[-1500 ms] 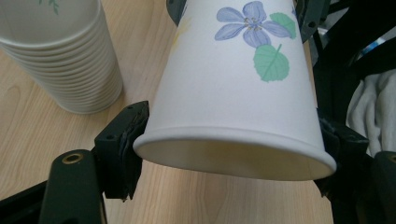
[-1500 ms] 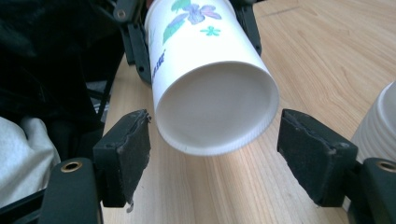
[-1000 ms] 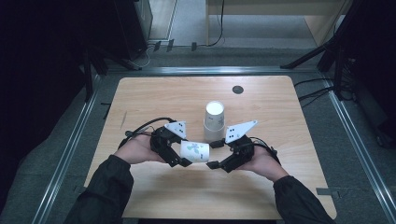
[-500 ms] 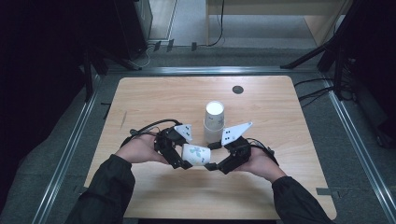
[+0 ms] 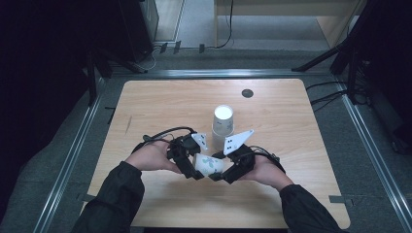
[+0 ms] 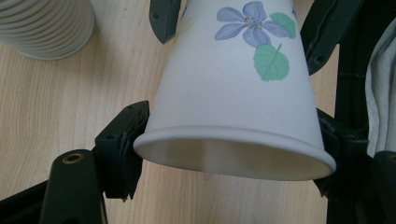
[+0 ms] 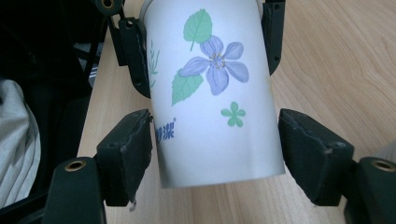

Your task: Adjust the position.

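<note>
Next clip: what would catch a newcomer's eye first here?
The flowered paper cup, lying sideways between the two grippers near the table's front edge: the left gripper clamps its rim end, and the right gripper has a jaw on each side of its base end, the right-hand one a little off the wall. Behind them, a stack of ribbed white cups stands mouth-down on the wooden table.

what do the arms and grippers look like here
Both arms wear dark long sleeves. The left gripper and right gripper are black, each with two blocky jaws, a brass-coloured fitting near each jaw's base, and a pale three-cornered plate with small dark dots on top. A black cable loops from the left one.
</note>
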Demonstrator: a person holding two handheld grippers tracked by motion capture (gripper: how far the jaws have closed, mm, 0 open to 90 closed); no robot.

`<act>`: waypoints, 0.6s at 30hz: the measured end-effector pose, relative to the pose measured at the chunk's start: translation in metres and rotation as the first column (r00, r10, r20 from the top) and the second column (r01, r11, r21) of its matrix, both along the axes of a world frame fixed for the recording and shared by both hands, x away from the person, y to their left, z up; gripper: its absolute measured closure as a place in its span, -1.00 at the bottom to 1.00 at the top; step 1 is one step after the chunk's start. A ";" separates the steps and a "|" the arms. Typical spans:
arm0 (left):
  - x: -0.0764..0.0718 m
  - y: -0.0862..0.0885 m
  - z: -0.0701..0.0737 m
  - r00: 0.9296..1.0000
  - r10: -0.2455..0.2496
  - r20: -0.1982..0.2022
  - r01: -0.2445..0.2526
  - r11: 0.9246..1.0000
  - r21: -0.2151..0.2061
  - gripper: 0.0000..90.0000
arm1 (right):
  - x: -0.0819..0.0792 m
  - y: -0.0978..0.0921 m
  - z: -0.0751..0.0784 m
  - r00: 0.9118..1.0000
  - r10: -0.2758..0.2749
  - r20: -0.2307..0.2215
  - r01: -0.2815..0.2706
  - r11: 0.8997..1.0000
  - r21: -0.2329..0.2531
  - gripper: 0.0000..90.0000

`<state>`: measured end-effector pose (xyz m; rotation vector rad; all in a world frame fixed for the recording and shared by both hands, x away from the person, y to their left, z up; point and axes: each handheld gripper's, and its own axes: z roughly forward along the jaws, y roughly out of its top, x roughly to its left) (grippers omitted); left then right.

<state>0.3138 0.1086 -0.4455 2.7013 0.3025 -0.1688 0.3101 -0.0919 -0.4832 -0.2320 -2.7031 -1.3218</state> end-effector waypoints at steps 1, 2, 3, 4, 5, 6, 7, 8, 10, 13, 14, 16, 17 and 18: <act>0.000 -0.001 0.000 1.000 -0.002 0.001 0.002 1.000 0.000 -0.47 | 0.000 0.001 0.000 1.000 0.002 0.002 -0.002 1.000 -0.001 -0.35; -0.001 -0.001 0.000 1.000 -0.005 0.011 0.005 1.000 0.004 -0.47 | 0.000 0.001 0.000 1.000 0.003 0.005 -0.003 1.000 0.000 -0.34; -0.001 -0.002 0.000 1.000 -0.006 0.010 0.006 1.000 0.001 -0.47 | 0.000 0.002 -0.001 1.000 0.011 0.007 -0.011 1.000 0.002 -0.32; -0.002 -0.002 0.000 1.000 -0.007 0.011 0.007 1.000 -0.001 -0.47 | 0.000 0.002 -0.001 1.000 0.013 0.012 -0.013 1.000 -0.002 -0.30; -0.002 -0.003 0.000 1.000 -0.010 0.013 0.010 1.000 -0.001 -0.47 | -0.001 0.003 -0.001 1.000 0.016 0.010 -0.016 1.000 -0.005 -0.29; -0.002 -0.003 -0.001 1.000 -0.014 0.016 0.014 1.000 0.000 -0.47 | -0.001 0.003 -0.001 1.000 0.016 0.010 -0.016 1.000 -0.013 -0.27; -0.002 -0.003 -0.001 1.000 -0.016 0.016 0.016 1.000 -0.001 -0.47 | -0.001 0.003 -0.001 1.000 0.017 0.005 -0.017 1.000 -0.016 -0.26; -0.002 -0.002 -0.001 1.000 -0.018 0.017 0.018 1.000 -0.003 -0.47 | -0.002 0.003 -0.001 1.000 0.018 0.011 -0.018 1.000 -0.017 -0.26; -0.002 -0.001 -0.002 0.999 -0.029 0.019 0.029 0.999 -0.016 -0.49 | -0.003 0.003 -0.001 1.000 0.022 0.015 -0.021 1.000 -0.021 -0.25; -0.002 0.001 -0.001 0.999 -0.036 0.038 0.037 0.999 -0.037 -0.54 | -0.003 0.002 0.000 0.999 0.022 0.028 -0.022 1.000 -0.016 -0.25; -0.002 0.001 -0.001 0.999 -0.036 0.041 0.037 0.998 -0.045 -0.55 | -0.002 0.002 0.001 0.999 0.020 0.026 -0.020 1.000 -0.013 -0.25; -0.002 0.003 0.001 0.999 -0.028 0.040 0.031 0.997 -0.067 -0.64 | -0.002 0.000 0.002 1.000 0.015 0.025 -0.015 1.000 -0.006 -0.25; -0.001 0.004 0.002 0.999 -0.019 0.036 0.022 0.997 -0.077 -0.65 | -0.001 -0.001 0.002 1.000 0.012 0.022 -0.012 1.000 -0.001 -0.25; -0.001 0.005 0.002 0.999 -0.014 0.033 0.016 0.996 -0.085 -0.67 | -0.001 -0.002 0.003 1.000 0.007 0.018 -0.007 1.000 0.002 -0.25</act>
